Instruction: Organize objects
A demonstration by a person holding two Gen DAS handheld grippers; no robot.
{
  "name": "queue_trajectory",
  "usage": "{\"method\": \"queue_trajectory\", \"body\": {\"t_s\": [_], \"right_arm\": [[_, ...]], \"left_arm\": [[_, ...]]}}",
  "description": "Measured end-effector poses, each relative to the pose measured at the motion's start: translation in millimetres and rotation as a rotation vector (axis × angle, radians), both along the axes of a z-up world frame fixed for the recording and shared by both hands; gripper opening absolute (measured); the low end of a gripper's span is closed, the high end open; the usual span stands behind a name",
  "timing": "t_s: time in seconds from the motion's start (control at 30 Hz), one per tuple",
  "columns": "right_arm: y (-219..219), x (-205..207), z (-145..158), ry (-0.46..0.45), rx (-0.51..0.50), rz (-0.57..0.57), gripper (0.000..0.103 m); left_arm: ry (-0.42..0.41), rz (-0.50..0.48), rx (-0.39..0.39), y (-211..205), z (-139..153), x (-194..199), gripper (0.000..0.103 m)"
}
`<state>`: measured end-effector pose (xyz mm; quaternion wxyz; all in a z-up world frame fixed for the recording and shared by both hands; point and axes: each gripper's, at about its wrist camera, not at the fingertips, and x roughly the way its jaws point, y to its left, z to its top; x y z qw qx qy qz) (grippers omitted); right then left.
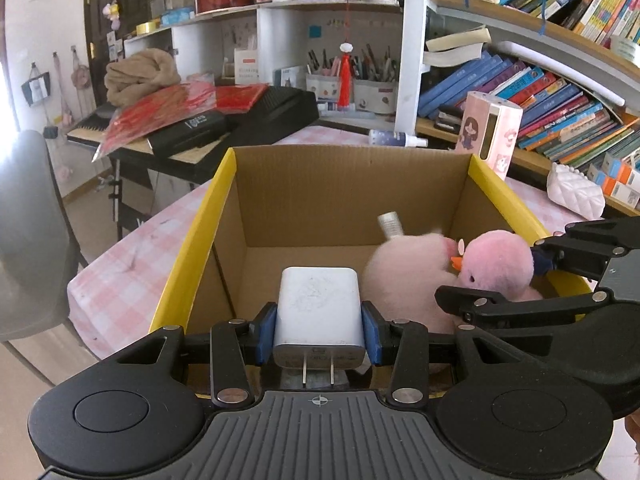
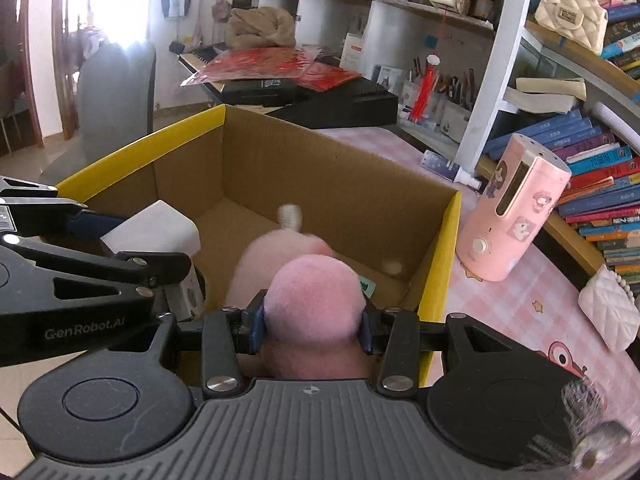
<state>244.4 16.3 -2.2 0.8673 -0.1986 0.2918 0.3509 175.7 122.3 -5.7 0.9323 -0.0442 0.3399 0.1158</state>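
Left wrist view shows the left gripper (image 1: 319, 326) clamped on a white charger (image 1: 319, 312), its 2 blue pads pressed against the charger's sides and its 2 metal prongs pointing back toward the camera. The charger hangs over the near end of an open cardboard box (image 1: 224, 216) with yellow-edged flaps, which stands on a table (image 1: 116, 280) covered in pink checked cloth. Just to the right, a pink plush duck (image 1: 496, 264) with an orange beak sits low in the box, and a small white tube (image 1: 390, 224) pokes up behind it. Right wrist view shows the right gripper (image 2: 314, 326) squeezing the plush duck's (image 2: 316, 300) round head between its pads, the pale pink body reaching forward into the box (image 2: 444, 240). The left gripper (image 2: 92, 220) with the charger (image 2: 156, 228) enters from the left side. A pink cylindrical appliance (image 2: 516, 220) stands upright on the table (image 2: 532, 300) just beside the box's right wall.
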Motion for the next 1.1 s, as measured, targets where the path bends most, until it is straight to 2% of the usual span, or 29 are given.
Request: {"method": "queue_trajectory", "body": {"t_s": [0.23,0.3,0.37,0.53,0.67,0.83,1.03,1.1], "right_arm": [[-1.1,1.4,2.6,-0.013,0.002,-0.015,0.044],[-6.3,-2.4,6.5,-0.030,0.022,-0.026,0.054],[-12.3,-8.4,10.2,-0.056,0.036,-0.042,0.058],[-28.2,-21.5,20.9,-0.086,0.094,-0.078,0.058],[-38.5,-33.2,30.2,-0.123,0.128,-0.129,0.059],[-52.1,-46.8,40.1,-0.134,0.164,-0.212,0.059],[-66.7,-69.7,44.3,-0.114,0.189,-0.347,0.060],[-70.7,-80.8,42.5,-0.114,0.184,-0.391,0.066]], "left_arm": [[0.007,-0.012,0.006,1.3,-1.3,1.6,0.042],[-0.002,-0.017,0.002,1.5,-1.2,0.7,0.044],[-0.010,-0.027,-0.005,1.5,-0.1,-0.6,0.045],[-0.053,-0.037,0.003,-4.2,7.4,-9.3,0.046],[-0.114,-0.033,0.008,-7.9,20.6,-20.4,0.056],[-0.183,-0.042,-0.010,-10.6,36.4,-37.7,0.063],[-0.216,-0.071,-0.031,-15.3,42.0,-63.4,0.074],[-0.212,-0.081,-0.031,-16.4,40.0,-72.8,0.076]]}}
